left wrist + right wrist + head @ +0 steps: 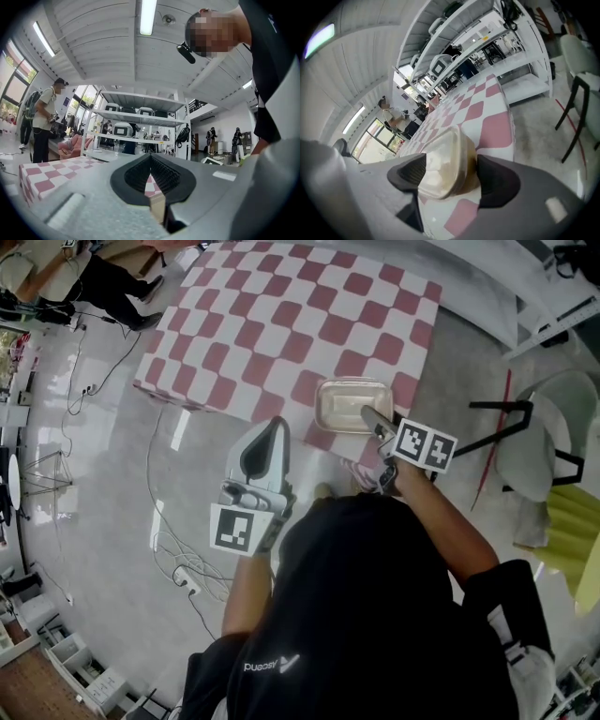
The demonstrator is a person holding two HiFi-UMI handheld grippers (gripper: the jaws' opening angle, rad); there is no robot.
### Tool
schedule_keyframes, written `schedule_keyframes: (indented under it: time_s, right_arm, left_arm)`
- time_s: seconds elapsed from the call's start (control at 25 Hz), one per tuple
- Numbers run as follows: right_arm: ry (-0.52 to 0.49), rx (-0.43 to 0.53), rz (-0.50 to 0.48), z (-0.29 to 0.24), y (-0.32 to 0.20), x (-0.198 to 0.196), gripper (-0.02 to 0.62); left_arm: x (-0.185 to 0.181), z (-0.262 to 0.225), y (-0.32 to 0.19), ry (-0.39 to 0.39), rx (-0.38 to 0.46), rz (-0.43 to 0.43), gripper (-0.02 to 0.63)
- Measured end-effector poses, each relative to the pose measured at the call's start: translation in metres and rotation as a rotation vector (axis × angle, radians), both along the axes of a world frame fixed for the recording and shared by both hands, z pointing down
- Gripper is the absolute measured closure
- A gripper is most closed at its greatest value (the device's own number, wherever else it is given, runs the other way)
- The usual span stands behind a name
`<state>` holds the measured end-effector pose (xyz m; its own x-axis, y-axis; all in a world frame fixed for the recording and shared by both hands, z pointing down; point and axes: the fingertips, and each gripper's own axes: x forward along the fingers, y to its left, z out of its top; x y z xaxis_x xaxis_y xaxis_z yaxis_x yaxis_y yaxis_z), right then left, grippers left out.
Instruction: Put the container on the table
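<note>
Releasing step: container (pixel 352 405) sits on the checkered surface (pixel 281 324) near its near right corner, between the parted jaws of the right claw (pixel 452 173). Best to back out straight, not clipping the rim. Left claw (pixel 150 161) closed, empty.

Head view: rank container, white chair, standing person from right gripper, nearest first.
1. Container: on the table, between the jaws of the right gripper.
2. White chair: on the floor, right.
3. Standing person: top left, beyond the table.

obstacle: translucent rectangular plastic container (pixel 342 401) is seated at near-right corner of red-white chequered table (pixel 281 324) | free: cloth toward far and left edges is left open
</note>
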<state>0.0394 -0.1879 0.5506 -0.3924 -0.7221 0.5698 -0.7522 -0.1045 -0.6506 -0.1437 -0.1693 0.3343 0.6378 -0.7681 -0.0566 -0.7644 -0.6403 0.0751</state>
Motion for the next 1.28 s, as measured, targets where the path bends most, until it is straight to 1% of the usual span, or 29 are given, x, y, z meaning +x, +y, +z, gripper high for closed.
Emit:
schedule_keyframes:
  time_s: [0.16, 0.24, 0.28, 0.32, 0.4, 0.48, 0.52, 0.6, 0.64, 0.68, 0.76, 0.84, 1.0, 1.12, 1.28]
  right_arm:
    - [0.133, -0.012, -0.046, 0.005, 0.006, 0.013, 0.262]
    - [0.206, 0.024, -0.058, 0.002, 0.006, 0.020, 0.262]
    - [0.258, 0.065, -0.065, -0.004, 0.005, 0.025, 0.262]
    - [0.318, 0.120, -0.071, -0.013, 0.003, 0.030, 0.262]
    - [0.427, 0.268, -0.093, -0.041, -0.002, 0.035, 0.262]
    - [0.485, 0.447, -0.143, -0.075, -0.004, 0.030, 0.267]
    - [0.501, 0.534, -0.176, -0.092, -0.004, 0.024, 0.289]
    - [0.518, 0.684, -0.237, -0.122, 0.000, 0.013, 0.346]
    - [0.522, 0.746, -0.264, -0.135, 0.003, 0.007, 0.390]
    - [0.524, 0.799, -0.289, -0.147, 0.006, 0.001, 0.421]
    - [0.528, 0.880, -0.333, -0.166, 0.010, -0.011, 0.461]
    - [0.518, 0.939, -0.366, -0.183, 0.015, -0.024, 0.507]
    - [0.498, 1.011, -0.426, -0.202, 0.024, -0.049, 0.591]
    - [0.480, 1.031, -0.459, -0.207, 0.029, -0.058, 0.592]
    - [0.460, 1.036, -0.470, -0.209, 0.032, -0.063, 0.592]
  left_arm:
    - [0.006, 0.003, -0.004, 0.010, -0.003, 0.026, 0.597]
    - [0.010, 0.005, -0.005, 0.012, -0.005, 0.036, 0.597]
    - [0.012, 0.005, -0.006, 0.013, -0.006, 0.042, 0.597]
    - [0.014, 0.005, -0.006, 0.015, -0.007, 0.048, 0.597]
    - [0.019, 0.006, -0.007, 0.015, -0.006, 0.059, 0.597]
    - [0.023, 0.005, -0.008, 0.015, -0.002, 0.068, 0.597]
    - [0.025, 0.004, -0.008, 0.017, 0.000, 0.073, 0.597]
    - [0.030, 0.001, -0.007, 0.018, 0.002, 0.085, 0.597]
    - [0.032, 0.000, -0.006, 0.017, 0.003, 0.090, 0.597]
    - [0.034, -0.001, -0.006, 0.016, 0.004, 0.095, 0.597]
    - [0.039, -0.002, -0.005, 0.012, 0.005, 0.105, 0.597]
    - [0.043, -0.004, -0.003, 0.011, 0.008, 0.116, 0.597]
    - [0.050, -0.006, 0.000, 0.008, 0.015, 0.138, 0.597]
    - [0.053, -0.006, 0.002, 0.007, 0.012, 0.144, 0.597]
    - [0.053, -0.005, 0.005, 0.005, 0.010, 0.148, 0.597]
